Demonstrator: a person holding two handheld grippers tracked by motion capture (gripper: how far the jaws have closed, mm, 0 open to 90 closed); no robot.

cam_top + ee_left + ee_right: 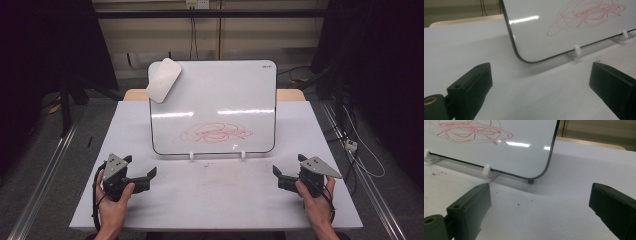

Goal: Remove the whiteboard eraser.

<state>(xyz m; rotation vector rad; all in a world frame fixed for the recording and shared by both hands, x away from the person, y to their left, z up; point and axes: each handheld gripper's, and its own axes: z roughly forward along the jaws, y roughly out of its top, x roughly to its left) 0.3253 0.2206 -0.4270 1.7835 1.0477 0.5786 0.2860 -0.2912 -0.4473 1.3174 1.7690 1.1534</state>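
A whiteboard (pixel 215 95) stands upright on two small white feet (pixel 192 156) at the middle of the table. A red scribble (pixel 212 132) covers its lower part, and a white oval eraser (pixel 163 80) sticks to its top left corner. My left gripper (pixel 140 166) rests near the front left, open and holding nothing. My right gripper (pixel 290 165) rests near the front right, also open and holding nothing. In the left gripper view my left gripper (pixel 540 85) faces the whiteboard's (pixel 564 27) lower left corner and the scribble (pixel 586 15). In the right gripper view my right gripper (pixel 540 205) faces the whiteboard's (pixel 499 147) lower right corner.
The white table (pixel 215 200) has faint smudges in front of the board. A wooden surface (pixel 290 94) shows behind it. Metal rails (pixel 45 175) run along the floor on both sides, and cables (pixel 360 155) lie at the right.
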